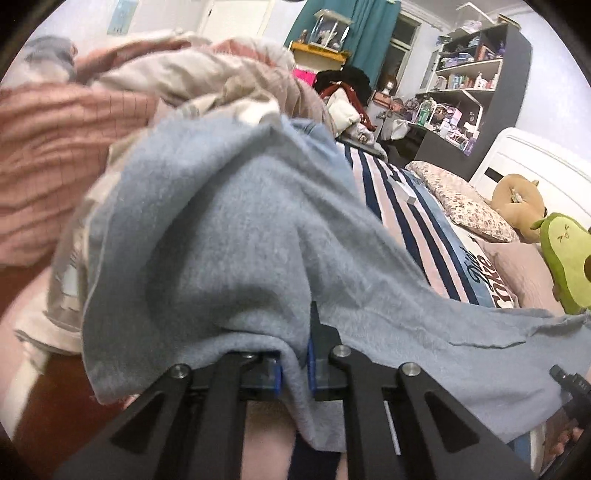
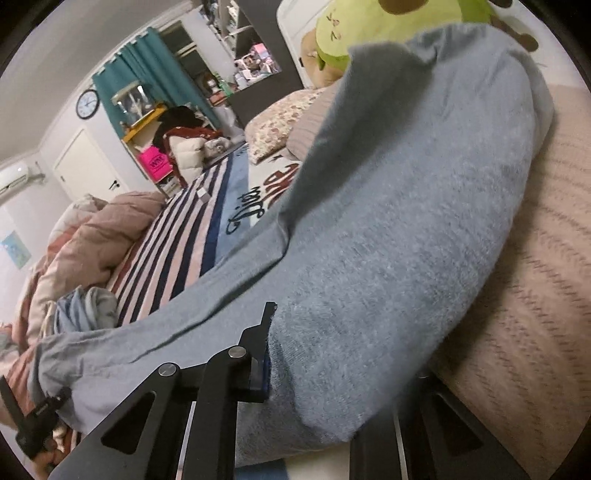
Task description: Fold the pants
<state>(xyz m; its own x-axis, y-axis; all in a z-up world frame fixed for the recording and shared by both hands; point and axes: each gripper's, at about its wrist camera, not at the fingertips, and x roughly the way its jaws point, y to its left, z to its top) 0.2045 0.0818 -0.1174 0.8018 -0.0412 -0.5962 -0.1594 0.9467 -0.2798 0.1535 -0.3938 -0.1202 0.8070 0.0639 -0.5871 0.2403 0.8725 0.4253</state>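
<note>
In the left wrist view, the left gripper (image 1: 295,365) is seen closed to a narrow gap, with a fold of the grey pants (image 1: 221,229) pinched between its blue pads (image 1: 277,376). From that pinch the cloth is draped up and forward over the fingers, so most of what lies ahead of the tool is hidden by it. A long stretch of the same cloth is carried off to the tool's right, toward the other gripper (image 1: 570,387), of which only a dark corner is seen at the edge. Beyond and to the right of the tool the striped blanket (image 1: 391,192) is spread over the bed, and a heap of pink bedding (image 1: 55,140) is piled to its left. In the right wrist view, the right gripper (image 2: 295,373) is likewise closed on the pants (image 2: 406,229); only its left finger is clearly seen, the other being buried under cloth. The bulk of the pants is heaped ahead and to this tool's right, up toward the green plush toy (image 2: 332,33), while a narrower length is strung out to its left toward the left gripper (image 2: 33,421). The long axis of the pants is therefore judged to run from one tool to the other, with each end about equally near its own hand, so the coming fold would be made across that line.
</note>
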